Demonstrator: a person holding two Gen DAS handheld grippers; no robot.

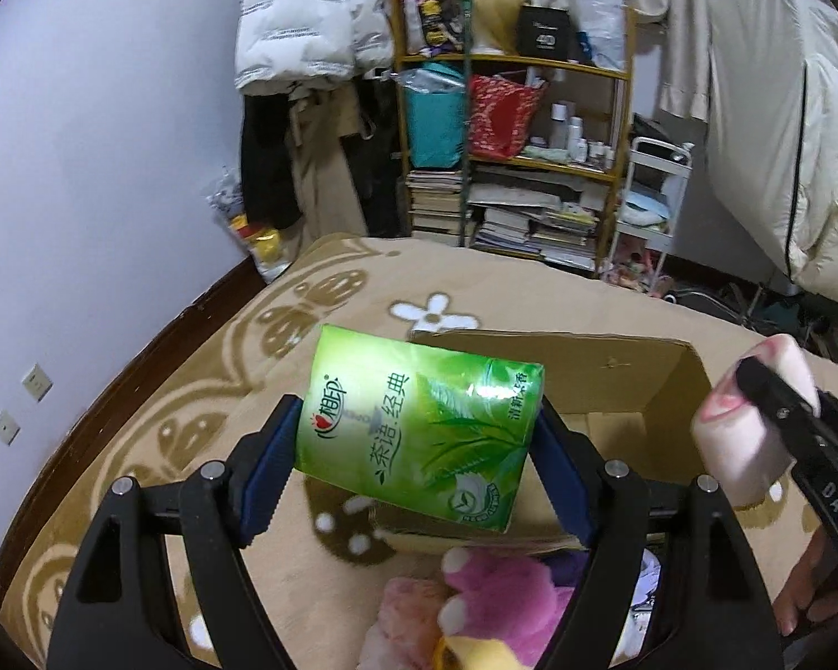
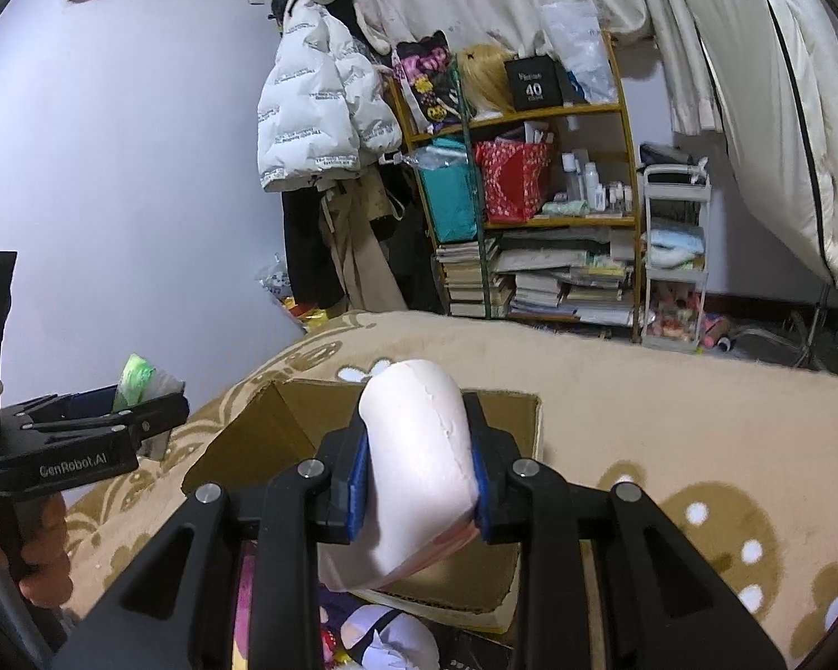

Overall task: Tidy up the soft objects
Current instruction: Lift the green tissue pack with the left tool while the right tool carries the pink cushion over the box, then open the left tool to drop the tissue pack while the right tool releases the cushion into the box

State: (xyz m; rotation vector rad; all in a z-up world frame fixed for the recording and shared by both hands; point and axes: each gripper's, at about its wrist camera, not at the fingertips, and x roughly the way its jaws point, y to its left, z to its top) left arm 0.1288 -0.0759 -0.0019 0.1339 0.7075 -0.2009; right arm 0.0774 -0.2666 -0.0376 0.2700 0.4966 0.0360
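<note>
Left gripper [image 1: 419,446] clamps green tissue pack [image 1: 419,424] (tilted); right gripper [image 2: 419,474] clamps pale pink soft block [image 2: 419,469], both above cardboard box [image 1: 614,368].

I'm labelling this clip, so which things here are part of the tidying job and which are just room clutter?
In the job:
green tissue pack, clamped in left gripper
pale pink soft roll, clamped in right gripper
cardboard box
pink plush toy

Lying about:
white puffer jacket
bookshelf
red bag

We see the box [image 1: 614,391] open-topped at twelve o'clock; toys [image 1: 497,608] crowd six o'clock, and bare blanket [image 2: 670,407] lies toward two.
</note>
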